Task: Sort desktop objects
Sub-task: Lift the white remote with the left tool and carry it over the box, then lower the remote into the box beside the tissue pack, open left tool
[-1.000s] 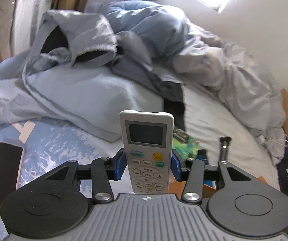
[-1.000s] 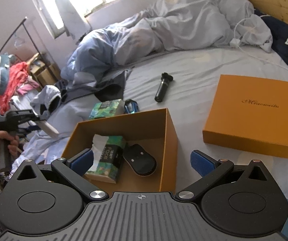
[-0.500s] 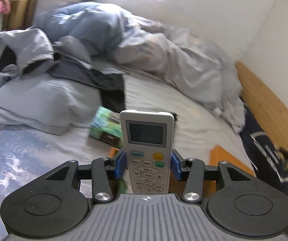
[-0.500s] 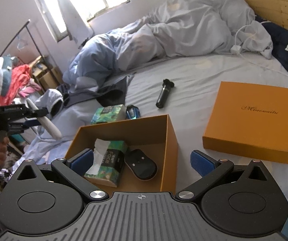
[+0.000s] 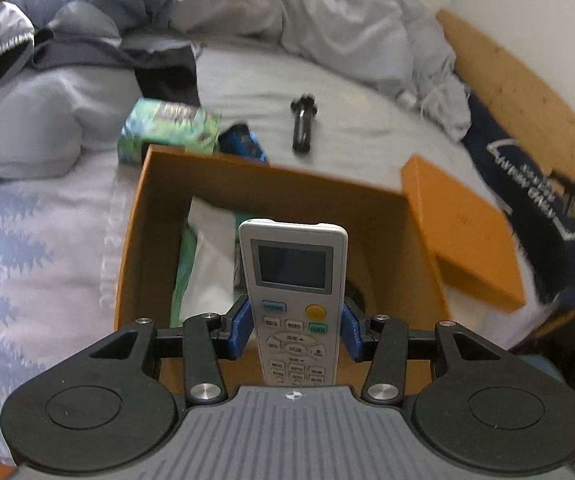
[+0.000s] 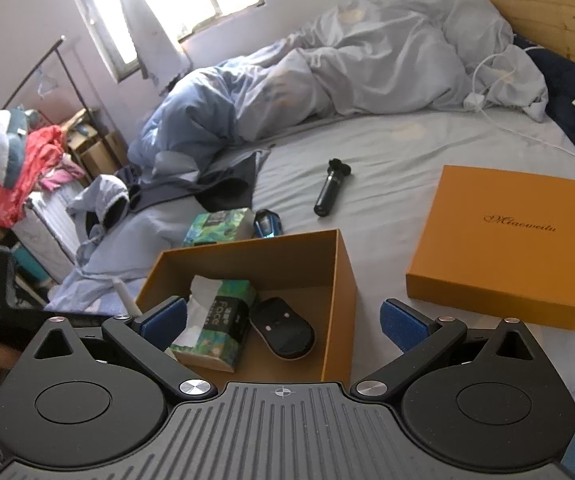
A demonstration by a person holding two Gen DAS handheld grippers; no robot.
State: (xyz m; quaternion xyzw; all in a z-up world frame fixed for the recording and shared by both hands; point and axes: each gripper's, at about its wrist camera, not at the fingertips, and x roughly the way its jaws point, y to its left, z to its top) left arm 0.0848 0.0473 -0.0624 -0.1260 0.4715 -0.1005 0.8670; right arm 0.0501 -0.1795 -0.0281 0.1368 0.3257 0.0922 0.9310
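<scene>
Over the bed (image 6: 387,184), left gripper (image 5: 293,330) pinches remote (image 5: 293,280) above box (image 5: 287,192); right gripper (image 6: 283,322) spread.

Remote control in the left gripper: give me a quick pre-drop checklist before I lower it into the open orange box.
1. Left gripper clamped on remote control: ok.
2. Remote lined up over the open orange box: ok in the left wrist view.
3. Free floor space beside tissue pack and black mouse: cannot tell; both crowd the near end.
4. Right gripper open and empty: ok.
5. Box lid lying apart from the box: ok.
</scene>
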